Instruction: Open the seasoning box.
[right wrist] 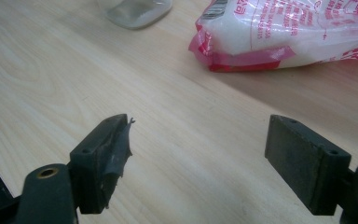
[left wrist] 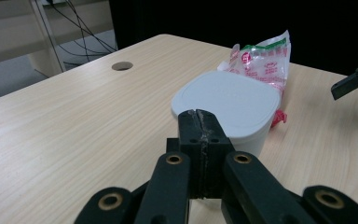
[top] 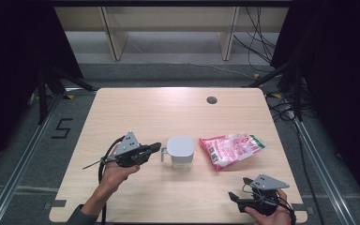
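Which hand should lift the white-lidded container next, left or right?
Left, probably. The left tool sits shut right at the handle of the white-lidded container. The right tool is open near the table's front edge, well away from it.

Container handle (top: 163, 153): the closed left gripper (top: 156, 146) is covering it in the left gripper view, so whether the pads are pinching it is staying unclear.
Container (right wrist: 135, 10): the right gripper view's top edge is cutting it off, leaving just its base.
Bag (right wrist: 289, 32): top and right edges are cropping it.
Bag print (top: 232, 147): too small for reading.
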The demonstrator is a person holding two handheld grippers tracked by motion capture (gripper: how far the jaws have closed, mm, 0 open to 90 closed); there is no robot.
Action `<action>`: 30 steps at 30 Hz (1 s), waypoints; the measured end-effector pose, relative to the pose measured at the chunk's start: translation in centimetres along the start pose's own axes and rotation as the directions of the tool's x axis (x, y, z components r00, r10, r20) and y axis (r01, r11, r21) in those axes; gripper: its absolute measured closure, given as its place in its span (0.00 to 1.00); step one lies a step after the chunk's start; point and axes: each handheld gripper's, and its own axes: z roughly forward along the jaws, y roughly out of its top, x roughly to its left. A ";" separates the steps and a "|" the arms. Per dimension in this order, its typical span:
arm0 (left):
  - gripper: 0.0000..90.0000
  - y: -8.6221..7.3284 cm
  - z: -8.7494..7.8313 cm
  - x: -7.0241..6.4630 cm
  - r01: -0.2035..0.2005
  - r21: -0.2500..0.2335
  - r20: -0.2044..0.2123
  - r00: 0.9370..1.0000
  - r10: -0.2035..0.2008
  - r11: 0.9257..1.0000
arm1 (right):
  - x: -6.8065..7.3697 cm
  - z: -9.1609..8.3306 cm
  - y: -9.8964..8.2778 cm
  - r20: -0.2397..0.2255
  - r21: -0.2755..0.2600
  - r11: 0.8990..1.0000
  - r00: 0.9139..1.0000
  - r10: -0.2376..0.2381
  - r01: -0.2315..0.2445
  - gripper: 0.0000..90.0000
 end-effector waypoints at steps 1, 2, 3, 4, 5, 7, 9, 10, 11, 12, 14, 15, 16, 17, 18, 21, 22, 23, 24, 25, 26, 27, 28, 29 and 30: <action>0.99 0.2 0.3 -0.1 0.010 -0.005 0.015 1.000 -0.010 1.000 | -0.1 0.0 0.1 0.005 -0.009 1.000 1.000 -0.015 0.015 0.24; 0.99 0.5 0.7 -0.2 0.011 -0.003 0.023 1.000 -0.010 1.000 | 0.3 -0.1 0.1 0.003 -0.013 1.000 1.000 -0.002 0.002 0.23; 0.99 0.7 1.0 -0.3 0.009 -0.001 0.019 1.000 -0.009 1.000 | 0.3 -0.1 0.1 0.003 -0.013 1.000 1.000 -0.002 0.002 0.23; 0.99 0.9 1.4 -0.4 0.003 0.001 0.022 1.000 -0.003 1.000 | 0.2 -0.1 0.1 -0.004 -0.018 1.000 1.000 -0.008 0.008 0.23; 0.99 1.0 1.7 -0.7 0.037 0.015 0.027 0.999 -0.037 0.999 | 0.2 -0.1 0.1 -0.004 -0.018 1.000 1.000 -0.008 0.008 0.23; 0.99 1.3 2.3 -0.2 -0.020 0.006 0.039 0.999 0.020 1.000 | 0.1 0.1 0.2 0.003 -0.017 1.000 1.000 -0.004 0.004 0.19; 0.99 1.2 2.7 -0.1 -0.014 0.019 0.040 0.999 0.013 1.000 | 0.1 0.2 0.2 0.004 -0.021 1.000 1.000 0.001 -0.001 0.19; 0.99 1.0 2.9 -0.1 0.006 0.028 0.033 0.999 -0.007 1.000 | 0.3 0.2 0.3 0.010 -0.030 1.000 1.000 0.008 -0.007 0.19; 0.99 0.9 3.0 0.0 -0.013 0.038 0.029 1.000 0.012 0.999 | 0.3 0.3 0.4 0.014 -0.042 0.999 1.000 -0.006 0.006 0.19; 0.98 0.8 3.1 0.1 -0.024 0.044 0.029 0.999 0.023 0.999 | 0.4 0.3 0.5 0.005 -0.040 0.999 1.000 -0.009 0.009 0.19; 0.98 0.5 3.1 0.2 0.014 0.037 0.029 0.999 -0.015 0.999 | 0.6 0.4 0.6 0.014 -0.050 0.998 0.999 -0.030 0.031 0.20; 0.98 0.6 3.0 0.2 0.005 0.039 0.021 1.000 -0.006 0.999 | 0.6 0.4 0.6 0.014 -0.050 0.998 0.999 -0.030 0.031 0.20; 0.98 0.6 2.9 0.3 -0.028 0.041 0.019 0.999 0.028 0.999 | 0.6 0.4 0.6 0.018 -0.048 0.998 0.999 -0.036 0.037 0.20; 0.98 0.5 2.8 0.2 -0.017 0.037 0.017 1.000 0.016 0.999 | 0.7 0.4 0.7 0.023 -0.054 0.998 0.999 -0.034 0.035 0.21; 0.98 0.5 2.8 0.2 -0.011 0.037 0.012 1.000 0.011 0.999 | 1.0 0.4 0.7 0.008 -0.050 0.999 1.000 -0.006 0.006 0.22; 0.98 0.4 2.7 0.3 -0.027 0.034 0.022 0.999 0.026 0.999 | 1.0 0.7 1.2 -0.027 -0.080 0.996 0.999 -0.036 0.034 0.25; 0.98 0.4 2.7 0.3 -0.022 0.033 0.021 1.000 0.022 0.999 | 0.9 0.9 1.6 -0.016 -0.101 0.991 0.996 -0.090 0.088 0.27; 0.98 0.4 2.6 0.4 -0.036 0.042 0.022 0.999 0.035 0.998 | 1.1 1.2 1.9 -0.024 -0.103 0.990 0.995 -0.100 0.097 0.31; 0.98 0.4 2.6 0.4 -0.038 0.042 0.020 0.999 0.037 0.998 | 1.2 1.3 2.2 -0.031 -0.105 0.989 0.994 -0.107 0.103 0.35; 0.98 0.4 2.6 0.3 -0.036 0.042 0.020 0.999 0.035 0.998 | 1.3 1.7 2.6 -0.034 -0.131 0.983 0.991 -0.132 0.127 0.39; 0.97 0.3 2.6 0.2 -0.018 0.040 0.014 1.000 0.018 0.999 | 1.7 2.2 3.5 -0.043 -0.132 0.985 0.993 -0.114 0.107 0.45; 0.97 0.2 2.7 0.1 0.003 0.024 0.013 1.000 -0.003 1.000 | 1.7 2.2 3.5 -0.043 -0.132 0.985 0.993 -0.114 0.107 0.45; 0.97 0.2 2.6 0.2 0.010 0.024 0.010 1.000 -0.010 1.000 | 1.6 2.4 3.9 -0.043 -0.152 0.980 0.990 -0.133 0.125 0.47; 0.97 0.1 2.6 0.2 0.011 0.018 0.015 1.000 -0.012 1.000 | 1.7 2.7 4.4 -0.053 -0.155 0.979 0.989 -0.141 0.131 0.50; 0.97 0.1 2.6 0.2 0.011 0.018 0.016 1.000 -0.011 1.000 | 1.8 3.0 4.9 -0.056 -0.170 0.976 0.987 -0.150 0.139 0.54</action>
